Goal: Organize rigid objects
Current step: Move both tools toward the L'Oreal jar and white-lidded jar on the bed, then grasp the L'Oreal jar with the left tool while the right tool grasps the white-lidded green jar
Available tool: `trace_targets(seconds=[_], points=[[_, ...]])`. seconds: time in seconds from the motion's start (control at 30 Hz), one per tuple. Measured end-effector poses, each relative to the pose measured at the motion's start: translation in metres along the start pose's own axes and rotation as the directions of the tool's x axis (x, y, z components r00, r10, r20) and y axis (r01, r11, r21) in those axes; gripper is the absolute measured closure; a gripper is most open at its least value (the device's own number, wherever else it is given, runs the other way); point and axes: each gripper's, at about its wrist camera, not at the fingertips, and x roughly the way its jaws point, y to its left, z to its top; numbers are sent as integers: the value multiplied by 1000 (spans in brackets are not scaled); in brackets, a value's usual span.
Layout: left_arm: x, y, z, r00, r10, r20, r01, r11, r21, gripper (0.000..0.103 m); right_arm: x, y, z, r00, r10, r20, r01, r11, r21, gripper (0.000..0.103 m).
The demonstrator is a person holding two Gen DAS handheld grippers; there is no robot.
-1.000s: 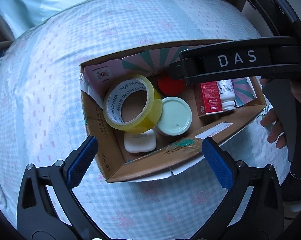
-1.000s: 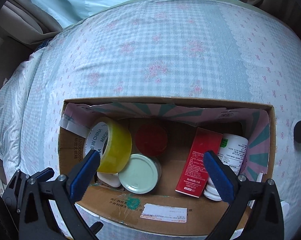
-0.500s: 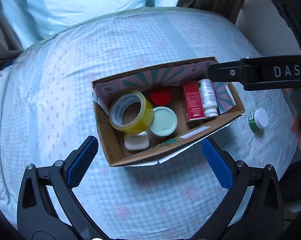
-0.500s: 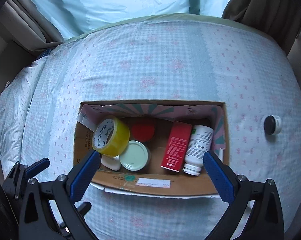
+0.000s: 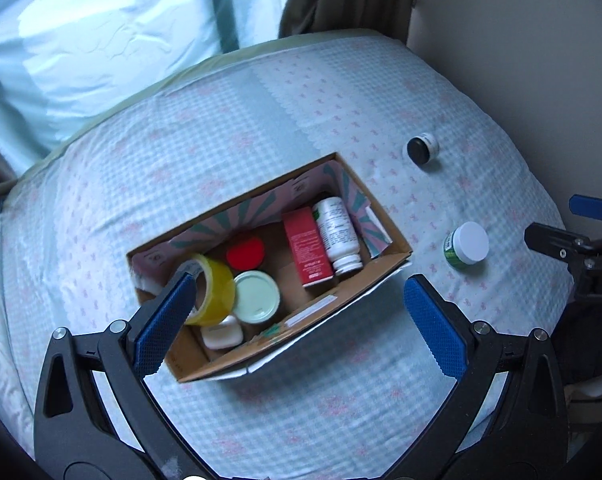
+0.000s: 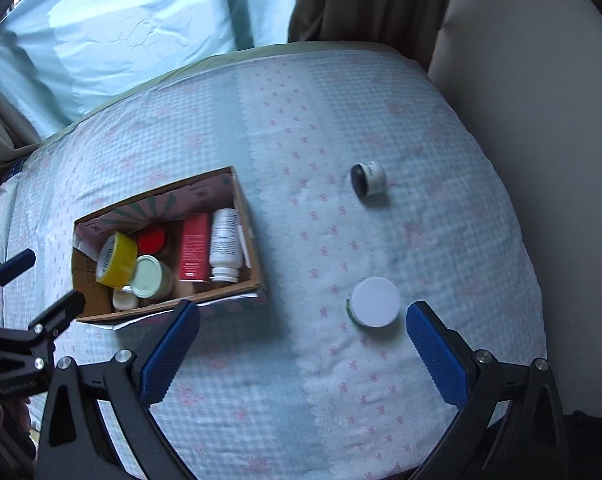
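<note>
Checked blue bedding with small pink bows covers the bed (image 6: 301, 380) that serves as the work surface, and both claws hang above it. Nearest, the right claw (image 6: 303, 352) is spread wide and holds nothing; the white-lidded jar (image 6: 375, 302) stands upright just beyond its tips, likely the next thing to collect. The left claw (image 5: 297, 326) is likewise wide open and empty over the near edge of the cardboard box (image 5: 365, 292). Inside the box, items sit packed side by side, probably to save room: a white soap-like block (image 5: 221, 336), a pale green lid (image 5: 257, 296), a yellow tape roll (image 5: 215, 294), a red lid (image 5: 245, 252), a red carton (image 5: 307, 246) and a white bottle (image 5: 337, 232), their print too small to read. Farther off, a black-capped small jar (image 6: 367, 180) lies on its side, well apart from the box. "DA" shows on the right claw's body in the left view.
</note>
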Motion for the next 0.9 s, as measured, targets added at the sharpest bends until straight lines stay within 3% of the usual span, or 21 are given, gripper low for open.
trace_targets(seconds=[0.13,0.27,0.47,0.63,0.9], points=[[20,-33,40,998,-60,-13,60,994,96,0,7,-37,-8,1000,-8,-12,9,995,102,0],[50,-73,81,993,-110,-51,118,969,215,0,19,-66,-16,999,-11,-31,16,980,197,0],[112,-140,126,983,-116,-143,167,891,423,0,49,-88,-32,998,-9,-65,25,966,258,0],[173,-187,151,970,-92,-226,203,816,541,0,86,-96,-40,994,3,-109,27,960,277,0],[258,-231,173,946,-52,-321,245,762,599,0,134,-98,-48,994,-24,-105,47,974,222,0]])
